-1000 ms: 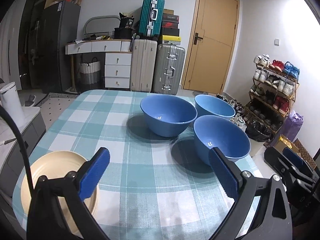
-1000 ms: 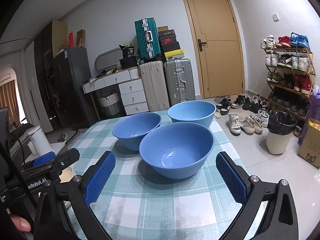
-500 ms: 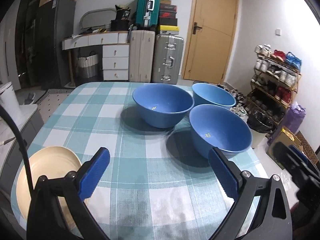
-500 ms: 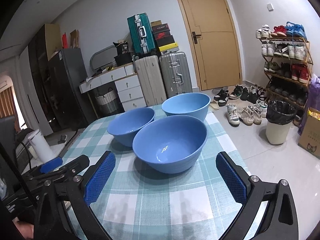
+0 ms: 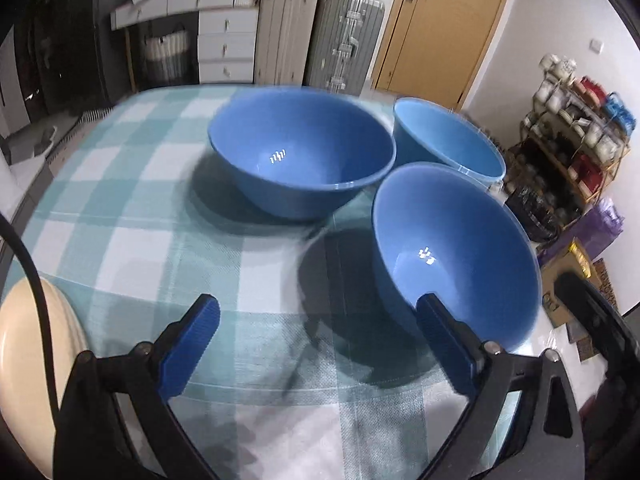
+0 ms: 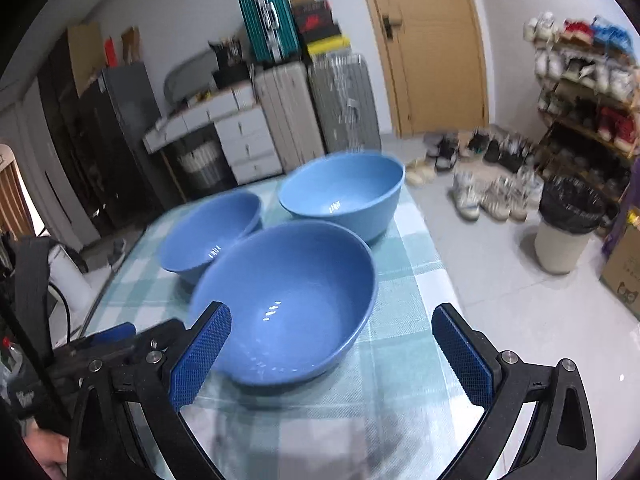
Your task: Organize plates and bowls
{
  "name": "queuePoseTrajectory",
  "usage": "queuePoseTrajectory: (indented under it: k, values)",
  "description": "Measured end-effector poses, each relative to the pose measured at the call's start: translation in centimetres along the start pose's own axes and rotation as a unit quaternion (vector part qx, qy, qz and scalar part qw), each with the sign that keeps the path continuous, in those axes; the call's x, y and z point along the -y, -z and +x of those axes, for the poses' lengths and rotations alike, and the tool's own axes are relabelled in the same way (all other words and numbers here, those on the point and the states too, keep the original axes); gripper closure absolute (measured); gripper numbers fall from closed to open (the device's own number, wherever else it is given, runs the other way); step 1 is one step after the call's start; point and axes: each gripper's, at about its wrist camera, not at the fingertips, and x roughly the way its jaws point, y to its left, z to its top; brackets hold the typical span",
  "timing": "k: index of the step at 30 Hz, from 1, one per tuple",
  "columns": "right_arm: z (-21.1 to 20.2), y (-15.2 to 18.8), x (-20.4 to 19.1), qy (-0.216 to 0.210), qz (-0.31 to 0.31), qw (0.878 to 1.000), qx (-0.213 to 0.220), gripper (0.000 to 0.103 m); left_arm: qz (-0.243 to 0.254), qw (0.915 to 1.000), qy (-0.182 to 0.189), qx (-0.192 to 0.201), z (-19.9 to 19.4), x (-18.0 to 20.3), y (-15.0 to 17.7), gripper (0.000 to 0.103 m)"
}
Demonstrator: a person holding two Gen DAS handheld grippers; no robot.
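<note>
Three blue bowls stand close together on the checked tablecloth. The near bowl sits just ahead of my right gripper, which is open and empty. The middle bowl and the paler far bowl stand behind it. My left gripper is open and empty over the cloth, its right finger by the near bowl's rim. A cream plate lies at the table's near left edge, partly hidden by a cable.
The table's right edge drops to a tiled floor with a bin, shoes and a shoe rack. Suitcases, a drawer unit and a door stand beyond the table. My left gripper shows at the right wrist view's lower left.
Both grippers have moved forward and tipped down toward the bowls, which now look larger and closer. Both stay open. The bowls and plate have not moved.
</note>
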Motion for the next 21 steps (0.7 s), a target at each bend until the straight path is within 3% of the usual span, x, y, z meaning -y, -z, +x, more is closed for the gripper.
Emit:
queuePoseTrajectory:
  k: [3,6,10,15,17,19,21]
  values:
    - [2.9,-1.6,2.5,0.002,0.042,0.998,-0.042,0.001,0.009,0.9997,-0.018,-0.010,0.8,1.0,-0.4,0.005]
    - [4.8,-2.8,4.3,-0.004,0.075,0.995,-0.062,0.001,0.006,1.0000,-0.006,-0.005,0.4,1.8,-0.4,0.005]
    - [6.3,-3.7,4.5,0.002,0.060,0.995,-0.081,0.001,0.007,1.0000,-0.002,-0.002,0.1,2.6,-0.5,0.004]
    - [8.3,-3.9,4.8,0.002,0.060,0.992,-0.114,0.003,-0.015,0.9995,0.008,-0.027,1.3,2.6,-0.4,0.004]
    - [9.5,-3.7,4.9,-0.003,0.063,0.988,-0.138,0.015,-0.031,0.9988,0.017,-0.033,1.5,2.4,-0.4,0.004]
    - [10.4,-3.4,4.9,-0.006,0.072,0.984,-0.161,0.038,-0.039,0.9984,0.020,-0.035,1.8,2.4,-0.4,0.005]
    - [11.0,-3.1,5.1,-0.006,0.081,0.982,-0.171,0.042,-0.043,0.9985,0.010,-0.034,2.0,2.5,-0.4,0.007]
